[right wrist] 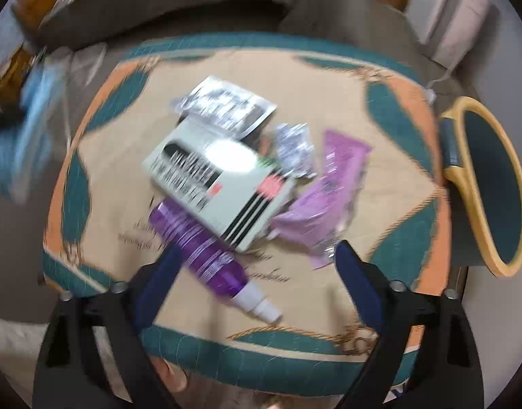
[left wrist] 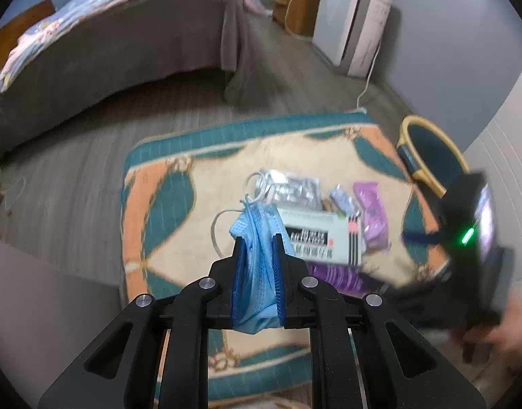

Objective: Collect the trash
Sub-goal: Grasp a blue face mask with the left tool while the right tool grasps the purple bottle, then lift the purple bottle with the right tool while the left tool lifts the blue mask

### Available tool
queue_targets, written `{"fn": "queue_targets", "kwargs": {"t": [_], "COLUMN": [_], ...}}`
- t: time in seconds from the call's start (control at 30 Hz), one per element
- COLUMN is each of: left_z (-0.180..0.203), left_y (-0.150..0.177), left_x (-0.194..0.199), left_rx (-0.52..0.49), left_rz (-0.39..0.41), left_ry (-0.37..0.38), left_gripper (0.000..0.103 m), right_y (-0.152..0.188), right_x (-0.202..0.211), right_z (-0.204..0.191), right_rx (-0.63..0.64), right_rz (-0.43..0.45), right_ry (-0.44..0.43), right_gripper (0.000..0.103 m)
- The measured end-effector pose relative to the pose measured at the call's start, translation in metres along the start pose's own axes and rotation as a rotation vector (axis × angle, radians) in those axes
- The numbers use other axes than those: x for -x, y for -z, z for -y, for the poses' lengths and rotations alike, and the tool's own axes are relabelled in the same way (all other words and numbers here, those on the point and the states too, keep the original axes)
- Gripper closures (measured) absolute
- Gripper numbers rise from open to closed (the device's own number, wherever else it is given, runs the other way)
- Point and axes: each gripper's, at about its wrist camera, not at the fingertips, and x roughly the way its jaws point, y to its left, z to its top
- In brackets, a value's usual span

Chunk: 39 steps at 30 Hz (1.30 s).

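Blue face mask [left wrist: 257, 266], crumpled and hanging lengthwise, pinched up off the mat, white ear loop trailing out to the left. Down on the patterned mat, a loose heap: white box [right wrist: 220, 184] with black lettering and black stripes lying flat on top, tilted diagonally. Silver foil pouch [right wrist: 227, 105] tucked partly under the box's far end. Small crinkled silver wrapper [right wrist: 293, 148] just right of the box. Pink-purple wrapper [right wrist: 324, 187] crumpled beside that. Purple spray bottle [right wrist: 206, 252] on its side, far end under the box, white nozzle pointing toward the near edge.
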Motion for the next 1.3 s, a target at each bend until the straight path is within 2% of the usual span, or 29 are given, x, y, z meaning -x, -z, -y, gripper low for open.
{"fn": "queue_targets", "kwargs": {"t": [0.1,0.23,0.3,0.33,0.4,0.47,0.57,0.63,0.7,0.97,1.03,1.13,1.3], "left_z": [-0.002,-0.003,-0.005,-0.006,-0.009,-0.012,-0.015,-0.017,-0.017,-0.015,-0.017,-0.025,-0.029], "left_y": [-0.003,-0.006,-0.006,-0.006,-0.006,-0.007,-0.006,-0.006,-0.006,-0.008,-0.006,-0.002,0.002], "left_x": [-0.004,-0.007,-0.006,-0.006,-0.004,-0.004,-0.006,-0.009,-0.01,-0.012,-0.019,-0.035,-0.057], "left_rx": [0.013,0.032,0.041,0.045,0.056,0.067,0.077,0.079,0.083,0.068,0.064,0.094,0.089], "left_rz": [-0.012,-0.012,-0.011,-0.01,-0.005,0.0,-0.002,-0.011,-0.013,-0.015,-0.039,-0.095,-0.147], "left_ry": [0.028,0.045,0.059,0.063,0.069,0.072,0.066,0.06,0.06,0.047,0.019,0.017,-0.024], "left_gripper": [0.086,0.085,0.085,0.085,0.084,0.083,0.082,0.081,0.081,0.081,0.081,0.08,0.063], "right_y": [0.003,0.007,0.01,0.01,0.009,0.008,0.002,-0.002,-0.003,-0.01,-0.013,-0.019,-0.042], "right_x": [-0.009,-0.024,-0.026,-0.026,-0.023,-0.025,-0.039,-0.046,-0.048,-0.011,0.001,0.022,0.071], "right_z": [-0.018,-0.042,-0.045,-0.047,-0.054,-0.062,-0.065,-0.063,-0.061,-0.044,-0.036,-0.022,0.0], "right_rx": [0.071,0.159,0.154,0.14,0.139,0.176,0.169,0.164,0.148,0.111,0.086,0.032,0.043], "right_rz": [-0.03,-0.091,-0.121,-0.134,-0.125,-0.101,-0.102,-0.093,-0.092,-0.01,0.009,0.038,0.133], "right_ry": [-0.016,-0.023,-0.034,-0.066,-0.109,-0.073,-0.072,-0.062,-0.068,-0.09,-0.089,-0.103,-0.063], "right_gripper": [0.036,0.043,0.046,0.047,0.047,0.047,0.048,0.064,0.065,0.068,0.069,0.071,0.071]}}
